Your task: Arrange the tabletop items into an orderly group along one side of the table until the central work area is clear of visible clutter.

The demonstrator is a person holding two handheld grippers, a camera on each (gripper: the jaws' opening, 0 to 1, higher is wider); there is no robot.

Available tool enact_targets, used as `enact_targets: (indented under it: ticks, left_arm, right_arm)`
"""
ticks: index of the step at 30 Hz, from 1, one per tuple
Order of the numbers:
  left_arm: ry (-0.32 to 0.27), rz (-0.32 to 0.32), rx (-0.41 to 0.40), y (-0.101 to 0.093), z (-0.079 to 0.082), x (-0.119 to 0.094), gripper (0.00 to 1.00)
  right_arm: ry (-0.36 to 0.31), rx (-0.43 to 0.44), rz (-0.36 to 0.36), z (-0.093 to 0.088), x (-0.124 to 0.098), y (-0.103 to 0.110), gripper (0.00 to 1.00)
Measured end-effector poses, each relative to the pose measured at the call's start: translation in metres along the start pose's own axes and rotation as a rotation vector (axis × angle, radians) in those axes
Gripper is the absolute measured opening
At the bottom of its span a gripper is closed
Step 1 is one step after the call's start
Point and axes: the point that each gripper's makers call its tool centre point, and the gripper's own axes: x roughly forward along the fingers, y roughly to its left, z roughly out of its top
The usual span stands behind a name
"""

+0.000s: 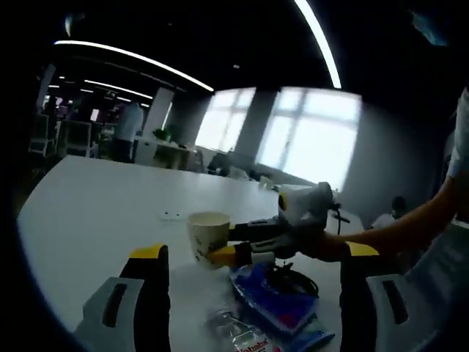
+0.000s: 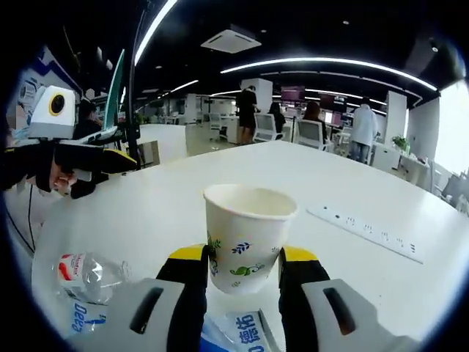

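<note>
A white paper cup [image 2: 246,233] with a green leaf print stands upright between the jaws of my right gripper [image 2: 244,273], which is shut on its lower half. The left gripper view shows the same cup [image 1: 208,233] held by the right gripper [image 1: 222,243], which comes in from the right with a hand behind it. My left gripper [image 1: 253,253] is wide open and holds nothing, just short of the cup. Under and beside the cup lie a blue packet [image 1: 277,302] and a clear plastic bottle [image 1: 239,336] on its side. The left gripper [image 2: 117,152] also appears at the left of the right gripper view.
The white table [image 1: 110,198] stretches far to the left and back. A white power strip [image 2: 365,232] lies on it to the right of the cup, and a black cable [image 1: 294,279] is coiled beside the packet. Office desks, chairs and people stand in the background.
</note>
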Motion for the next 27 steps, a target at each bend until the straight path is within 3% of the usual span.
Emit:
enact_targets:
  ticks: [4, 27]
  left_arm:
    - [0.029, 0.010, -0.016, 0.003, -0.010, -0.003, 0.96]
    - [0.031, 0.014, -0.033, 0.001, -0.013, -0.003, 0.92]
  right_arm:
    - [0.006, 0.001, 0.002, -0.004, 0.002, 0.003, 0.34]
    - [0.020, 0.010, 0.023, -0.013, 0.006, 0.010, 0.35]
